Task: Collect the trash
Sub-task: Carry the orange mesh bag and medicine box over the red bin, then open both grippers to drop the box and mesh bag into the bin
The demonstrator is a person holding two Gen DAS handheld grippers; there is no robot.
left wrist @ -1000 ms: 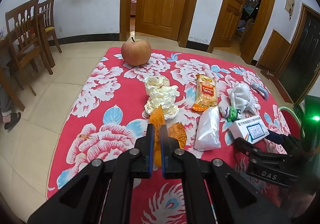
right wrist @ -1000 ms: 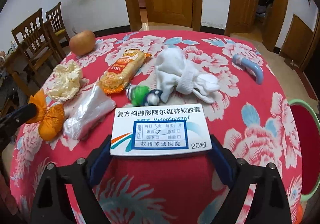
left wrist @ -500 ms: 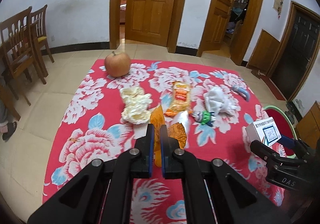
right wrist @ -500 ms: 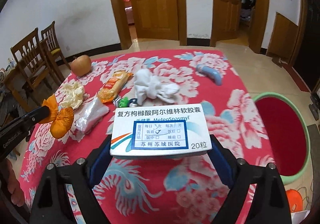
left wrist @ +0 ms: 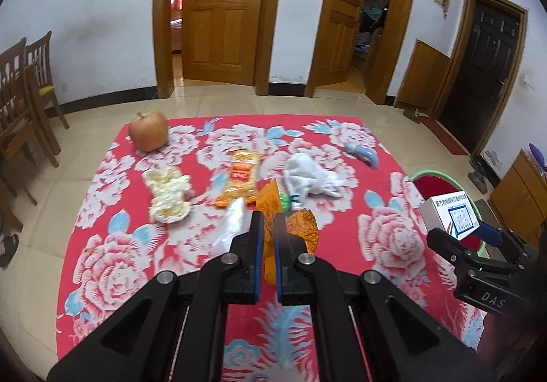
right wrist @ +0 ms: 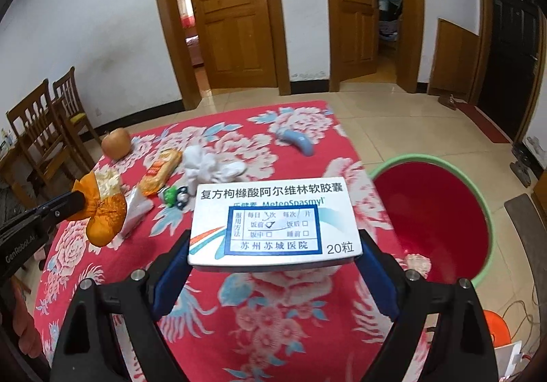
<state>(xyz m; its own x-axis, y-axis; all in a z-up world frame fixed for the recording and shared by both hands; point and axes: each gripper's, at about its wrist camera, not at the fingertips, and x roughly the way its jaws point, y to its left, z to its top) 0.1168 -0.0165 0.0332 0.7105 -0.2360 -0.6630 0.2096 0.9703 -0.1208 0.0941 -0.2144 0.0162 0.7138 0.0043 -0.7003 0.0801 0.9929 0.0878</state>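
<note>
My left gripper point(left wrist: 268, 223) is shut on an orange peel point(left wrist: 301, 226) and holds it high above the red flowered tablecloth point(left wrist: 112, 279); the peel also shows in the right wrist view point(right wrist: 102, 211). My right gripper point(right wrist: 273, 245) is shut on a white medicine box point(right wrist: 273, 221), held above the table's right edge, beside a green bin with a red inside point(right wrist: 437, 214). The box also shows in the left wrist view point(left wrist: 451, 216).
On the table lie an apple point(left wrist: 148, 131), crumpled yellowish paper point(left wrist: 169, 192), an orange snack wrapper point(left wrist: 241, 177), a clear plastic bag point(left wrist: 230, 221), a white cloth point(left wrist: 314, 178), a small green toy point(right wrist: 174, 194) and a blue curved object point(left wrist: 364, 154). Wooden chairs point(left wrist: 24, 98) stand at the left.
Both grippers have risen and pulled back from the table with their loads. The right gripper has swung right, so the bin now lies beside the box.
</note>
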